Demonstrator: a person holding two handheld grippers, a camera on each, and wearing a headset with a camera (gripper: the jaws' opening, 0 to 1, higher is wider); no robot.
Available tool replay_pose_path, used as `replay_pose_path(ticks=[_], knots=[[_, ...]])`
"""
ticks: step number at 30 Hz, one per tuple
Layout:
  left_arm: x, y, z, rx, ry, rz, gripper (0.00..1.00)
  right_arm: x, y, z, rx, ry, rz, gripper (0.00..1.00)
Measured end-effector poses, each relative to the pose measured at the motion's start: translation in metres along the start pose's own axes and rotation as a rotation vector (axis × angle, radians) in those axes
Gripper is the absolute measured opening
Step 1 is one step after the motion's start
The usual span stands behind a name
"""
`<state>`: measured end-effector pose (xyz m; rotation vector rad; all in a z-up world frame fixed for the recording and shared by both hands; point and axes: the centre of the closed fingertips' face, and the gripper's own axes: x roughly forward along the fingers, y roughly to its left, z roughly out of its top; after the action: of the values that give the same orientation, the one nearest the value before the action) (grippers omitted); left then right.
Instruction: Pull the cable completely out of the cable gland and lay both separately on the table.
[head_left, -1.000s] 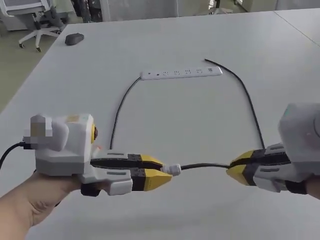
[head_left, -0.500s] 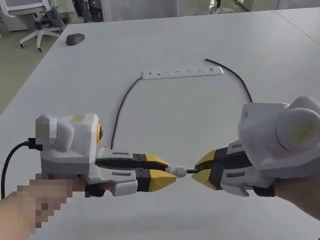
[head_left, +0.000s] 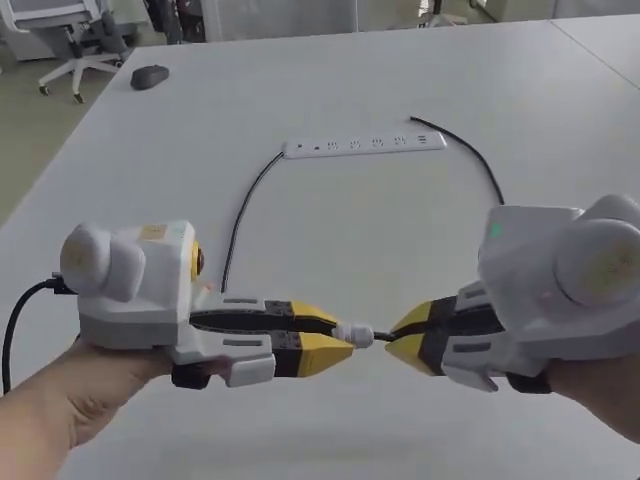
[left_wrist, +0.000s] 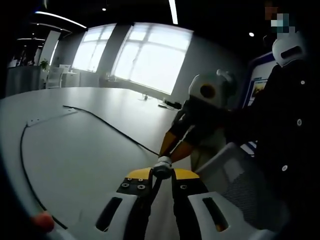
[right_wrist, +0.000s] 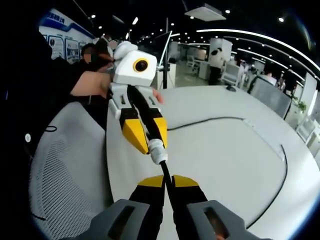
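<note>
Pulling the cable (head_left: 478, 163) out of the cable gland (head_left: 355, 333) looks like the step in hand, and both tools are set for it. The left gripper (head_left: 335, 346) has its jaws clenched on the white gland at their yellow tips. The right gripper (head_left: 396, 343) has its jaws clenched on the black cable just beside the gland's mouth, with a short bare stretch of cable between the two. Both are held in the air above the desk (head_left: 330, 240), close to its near edge, and the rest of the cable trails across the desk toward the right end of the power strip (head_left: 362, 146), which lies further toward the far edge. The pull should probably run straight along the gland's axis, with the grippers moving directly apart, so the cable does not bind in the seal. The small gland sits at the very tips of the jaws, so a steady draw seems safer than a jerk, which could flick it loose. How much cable lies hidden between the left jaws cannot be told, so one pull may not clear it and a fresh grip further along may be needed.
</note>
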<state>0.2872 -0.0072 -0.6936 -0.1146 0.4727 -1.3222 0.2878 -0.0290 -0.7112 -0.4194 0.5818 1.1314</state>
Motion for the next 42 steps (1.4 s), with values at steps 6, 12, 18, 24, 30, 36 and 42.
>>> replay_pose_path(ticks=[6,12,18,24,30,36,42], knots=[[-0.001,0.002,0.001,0.008,0.002,0.009,0.15,-0.004,-0.004,-0.004,0.012,0.005,-0.023,0.0],[-0.004,0.003,0.003,0.008,-0.005,0.019,0.15,-0.011,-0.011,-0.009,0.058,-0.001,-0.047,0.0],[-0.005,0.003,0.004,0.01,-0.008,0.025,0.15,-0.015,-0.017,-0.016,0.11,0.011,-0.07,0.0],[-0.007,0.005,0.004,0.008,-0.007,0.036,0.15,-0.02,-0.026,-0.028,0.142,0.031,-0.099,0.0],[-0.009,0.006,0.003,0.004,-0.004,0.043,0.15,-0.025,-0.036,-0.04,0.162,0.054,-0.132,0.0],[-0.008,0.008,0.002,0.007,0.001,0.05,0.15,-0.03,-0.044,-0.055,0.18,0.081,-0.166,0.0],[-0.007,0.008,0.001,0.006,0.003,0.049,0.15,-0.035,-0.055,-0.075,0.202,0.125,-0.209,0.0]])
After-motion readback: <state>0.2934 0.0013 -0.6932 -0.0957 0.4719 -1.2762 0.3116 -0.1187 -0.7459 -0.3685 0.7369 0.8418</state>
